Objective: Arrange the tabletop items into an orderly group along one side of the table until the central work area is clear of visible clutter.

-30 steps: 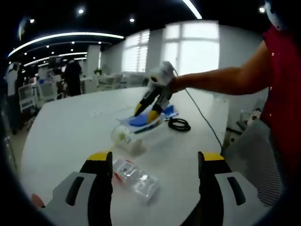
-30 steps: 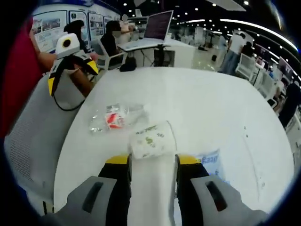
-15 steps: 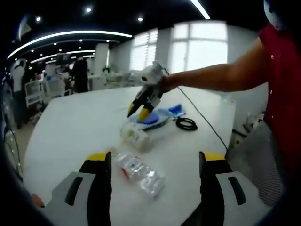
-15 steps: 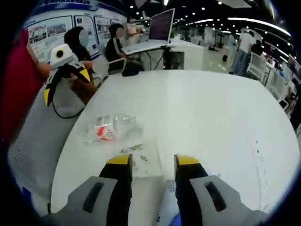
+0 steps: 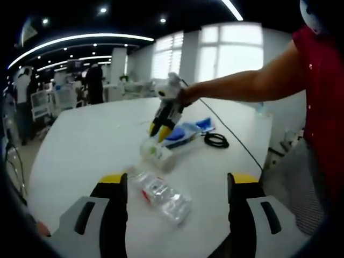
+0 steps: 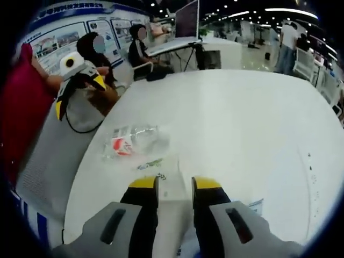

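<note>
A white packet with green print (image 5: 156, 152) lies mid-table, and my right gripper (image 5: 159, 129) comes down on it from above. In the right gripper view the same packet (image 6: 173, 185) sits between the jaws, which are drawn in against its sides; my right gripper (image 6: 175, 183) is shut on it. A clear plastic pack with a red label (image 5: 164, 196) lies just ahead of my left gripper (image 5: 177, 180), which stands open and holds nothing. The clear pack (image 6: 134, 142) also lies left of the packet, and my left gripper (image 6: 75, 72) hovers off the table's edge.
A blue and white pouch (image 5: 184, 131) and a coiled black cable (image 5: 216, 141) lie beyond the packet on the white table (image 5: 80, 140). A blue-printed pack (image 6: 252, 207) peeks out at lower right. A grey mesh chair (image 6: 48, 161) stands by the edge. People sit and stand in the background.
My right gripper has dropped onto the white packet and its jaws have drawn in on it. The left gripper has stayed open in place.
</note>
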`<state>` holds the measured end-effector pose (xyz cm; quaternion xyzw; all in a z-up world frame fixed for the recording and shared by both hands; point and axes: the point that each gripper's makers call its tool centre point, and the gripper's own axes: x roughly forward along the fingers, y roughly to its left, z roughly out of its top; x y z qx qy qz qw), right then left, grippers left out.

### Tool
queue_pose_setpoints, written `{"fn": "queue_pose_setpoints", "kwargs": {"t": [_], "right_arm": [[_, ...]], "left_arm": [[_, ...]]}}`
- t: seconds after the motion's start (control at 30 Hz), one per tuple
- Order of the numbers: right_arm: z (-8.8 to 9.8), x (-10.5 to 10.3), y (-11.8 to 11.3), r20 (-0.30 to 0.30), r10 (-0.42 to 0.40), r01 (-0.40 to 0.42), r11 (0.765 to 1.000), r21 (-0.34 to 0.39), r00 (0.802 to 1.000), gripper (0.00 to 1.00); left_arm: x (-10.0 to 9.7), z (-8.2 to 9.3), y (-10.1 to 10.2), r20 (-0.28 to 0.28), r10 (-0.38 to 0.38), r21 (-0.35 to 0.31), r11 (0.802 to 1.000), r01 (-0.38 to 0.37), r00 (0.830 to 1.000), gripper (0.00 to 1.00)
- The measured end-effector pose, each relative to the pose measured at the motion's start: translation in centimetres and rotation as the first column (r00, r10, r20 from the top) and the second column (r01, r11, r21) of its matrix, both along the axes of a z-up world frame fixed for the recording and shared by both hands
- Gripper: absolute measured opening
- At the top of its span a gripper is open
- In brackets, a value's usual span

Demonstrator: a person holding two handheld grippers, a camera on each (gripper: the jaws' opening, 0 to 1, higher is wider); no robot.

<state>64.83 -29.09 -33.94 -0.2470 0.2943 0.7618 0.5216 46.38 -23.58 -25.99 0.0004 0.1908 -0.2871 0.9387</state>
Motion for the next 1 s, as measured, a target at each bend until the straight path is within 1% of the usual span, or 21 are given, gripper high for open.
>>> {"fn": "queue_pose_setpoints", "kwargs": {"t": [0.13, 0.33, 0.43, 0.53, 0.7, 1.0], "right_arm": [[0.0, 0.0, 0.1, -0.004, 0.019, -0.019, 1.000, -0.005, 1.000, 0.20], [-0.2, -0.4, -0.2, -0.036, 0.041, -0.042, 0.999, -0.034, 0.999, 0.19], [-0.2, -0.7, -0.4, -0.049, 0.048, -0.050, 0.998, -0.045, 0.998, 0.15], [-0.3, -0.9, -0.5, -0.047, 0.057, -0.060, 0.997, -0.055, 0.997, 0.13], [0.1, -1.3, -0.4, -0.040, 0.079, -0.081, 0.995, -0.060, 0.996, 0.12], [1.2, -2.0, -0.5, -0.037, 0.105, -0.107, 0.993, -0.051, 0.994, 0.03]], "left_arm": [[0.1, 0.0, 0.1, -0.001, 0.005, -0.006, 1.000, -0.005, 1.000, 0.74], [0.2, 0.0, 0.2, -0.002, 0.005, -0.007, 1.000, -0.005, 1.000, 0.73], [0.2, -0.1, 0.3, -0.002, 0.004, -0.008, 1.000, -0.004, 1.000, 0.73], [0.1, -0.2, 0.4, -0.004, 0.004, -0.008, 1.000, -0.004, 1.000, 0.73], [-0.1, -0.2, 0.5, -0.006, 0.003, -0.009, 1.000, -0.003, 1.000, 0.73], [-0.2, 0.0, 0.5, -0.001, 0.001, -0.012, 1.000, -0.001, 1.000, 0.73]]}}
